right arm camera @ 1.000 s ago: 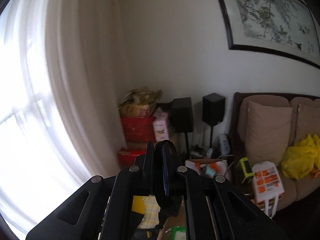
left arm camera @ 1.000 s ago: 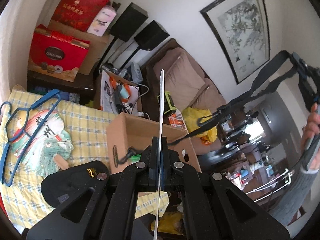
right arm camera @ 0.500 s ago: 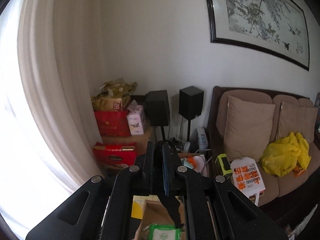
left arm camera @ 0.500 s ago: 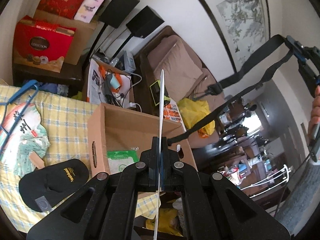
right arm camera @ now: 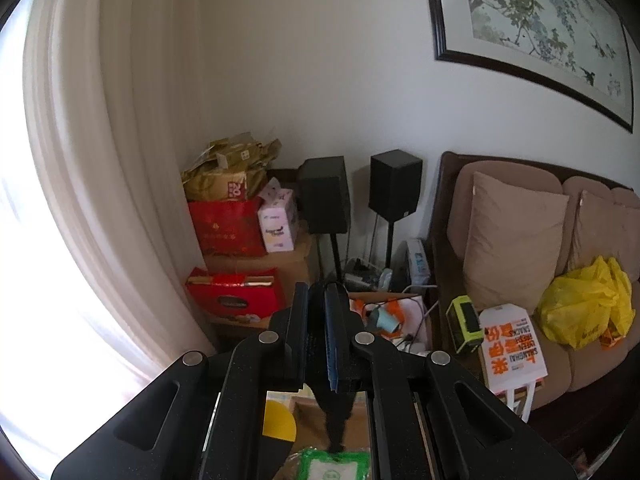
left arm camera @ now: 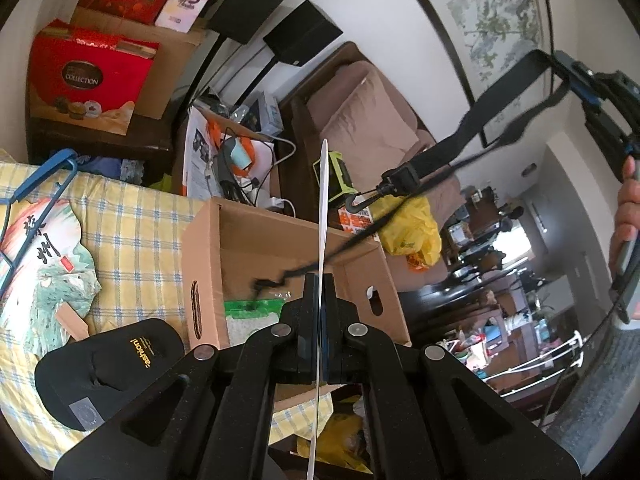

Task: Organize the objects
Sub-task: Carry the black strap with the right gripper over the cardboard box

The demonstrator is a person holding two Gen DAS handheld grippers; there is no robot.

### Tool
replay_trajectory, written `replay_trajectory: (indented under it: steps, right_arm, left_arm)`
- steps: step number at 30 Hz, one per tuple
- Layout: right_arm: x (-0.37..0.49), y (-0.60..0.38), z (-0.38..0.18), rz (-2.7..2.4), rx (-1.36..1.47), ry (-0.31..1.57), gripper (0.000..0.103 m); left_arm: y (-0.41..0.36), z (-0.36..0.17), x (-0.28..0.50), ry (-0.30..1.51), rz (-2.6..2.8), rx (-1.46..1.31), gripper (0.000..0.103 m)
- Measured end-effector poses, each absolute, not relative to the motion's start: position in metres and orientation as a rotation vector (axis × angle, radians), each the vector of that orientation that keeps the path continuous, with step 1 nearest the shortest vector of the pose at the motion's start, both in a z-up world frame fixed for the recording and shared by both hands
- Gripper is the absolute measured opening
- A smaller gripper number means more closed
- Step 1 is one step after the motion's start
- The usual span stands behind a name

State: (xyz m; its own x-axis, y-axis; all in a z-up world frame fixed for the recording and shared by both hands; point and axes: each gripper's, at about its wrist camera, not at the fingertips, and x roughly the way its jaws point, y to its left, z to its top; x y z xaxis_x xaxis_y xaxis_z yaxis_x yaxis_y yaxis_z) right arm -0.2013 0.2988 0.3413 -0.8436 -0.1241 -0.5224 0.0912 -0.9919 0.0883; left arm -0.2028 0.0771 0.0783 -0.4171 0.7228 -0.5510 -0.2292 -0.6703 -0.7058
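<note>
Our left gripper [left arm camera: 319, 292] is matte black plastic, speckled, with angular linkage arms, triangular cutouts and four round silver pins across the lower frame. Our right gripper [right arm camera: 316, 308] matches it, one inner pad ribbed blue. At the right edge, our hand [left arm camera: 625, 216] shows bare skin above a grey knit sleeve [left arm camera: 600, 400].

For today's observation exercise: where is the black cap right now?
In the left wrist view, the black cap lies at lower left on the yellow checked cloth, between the painted fan and the cardboard box.
</note>
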Motion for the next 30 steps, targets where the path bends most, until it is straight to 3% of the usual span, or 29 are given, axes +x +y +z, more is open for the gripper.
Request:
replay_trajectory:
  steps: [7,23,30]
  right_arm:
    - [-0.218,0.29,0.309,-2.851,0.902,-0.1,0.006]
    - [-0.253,0.273,0.151,-2.655,1.287,-0.146,0.007]
    - [-0.229,0.271,0.174,-2.688,1.172,-0.121,0.007]
  left_arm:
    - [0.072,0.079,-0.204,-0.73,2.118,-1.185,0.001]
    - [0.058,0.065,-0.206,-0.759,2.121,-1.208,0.001]
    - [0.051,0.061,-0.208,-0.771,2.128,-1.216,0.001]
